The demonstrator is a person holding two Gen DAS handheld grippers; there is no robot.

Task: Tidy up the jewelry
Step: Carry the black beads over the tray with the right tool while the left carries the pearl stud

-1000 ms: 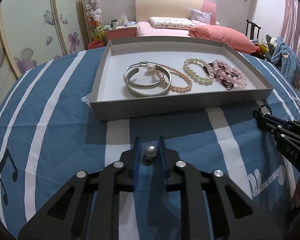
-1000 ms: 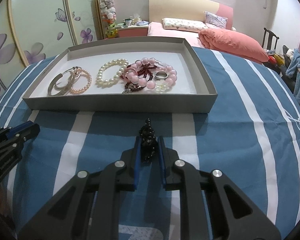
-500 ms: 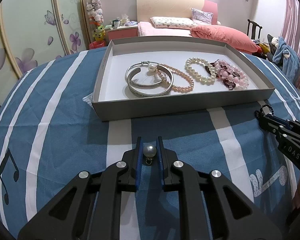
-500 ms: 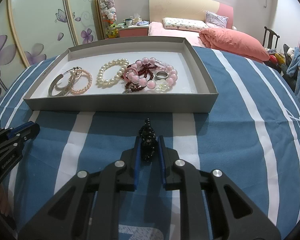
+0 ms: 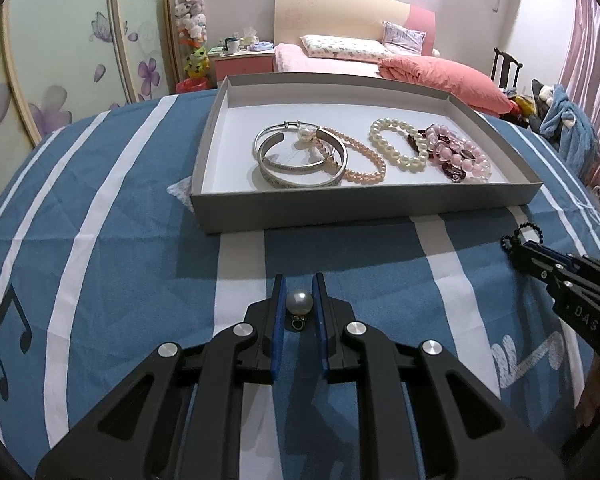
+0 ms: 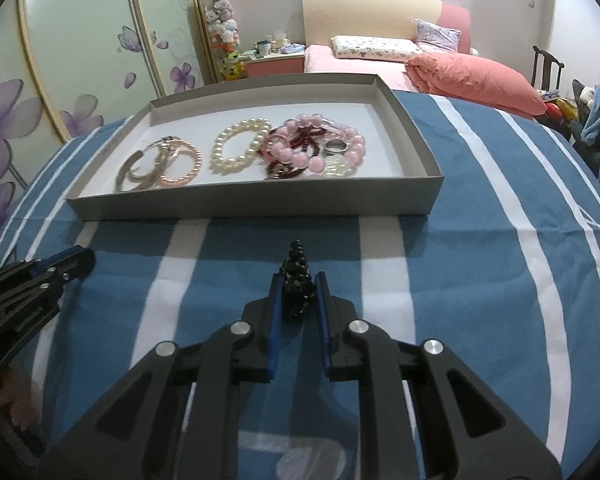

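Note:
My left gripper [image 5: 299,289] is shut on a pearl earring [image 5: 299,303], held above the blue striped cloth in front of the grey tray [image 5: 360,208]. My right gripper [image 6: 298,285] is shut on a black bead bracelet [image 6: 297,280], also in front of the tray [image 6: 252,203]. The tray holds two silver bangles [image 5: 300,158], a pink pearl bracelet [image 5: 356,156], a white pearl bracelet [image 5: 398,144] and pink and dark red bead bracelets [image 5: 456,154]. A silver ring [image 6: 335,146] lies on the pink beads. The right gripper [image 5: 512,242] shows in the left view, the left gripper [image 6: 80,258] in the right view.
The table is covered by a blue cloth with white stripes [image 5: 100,220]. Behind it stand a bed with a pink quilt [image 5: 444,74], a nightstand [image 5: 244,60] and a flowered wardrobe [image 5: 60,60]. Clothes hang on a chair [image 5: 564,120] at the right.
Both grippers have risen a little and drawn slightly back from the tray, each still holding its piece. The jewelry in the tray has not moved.

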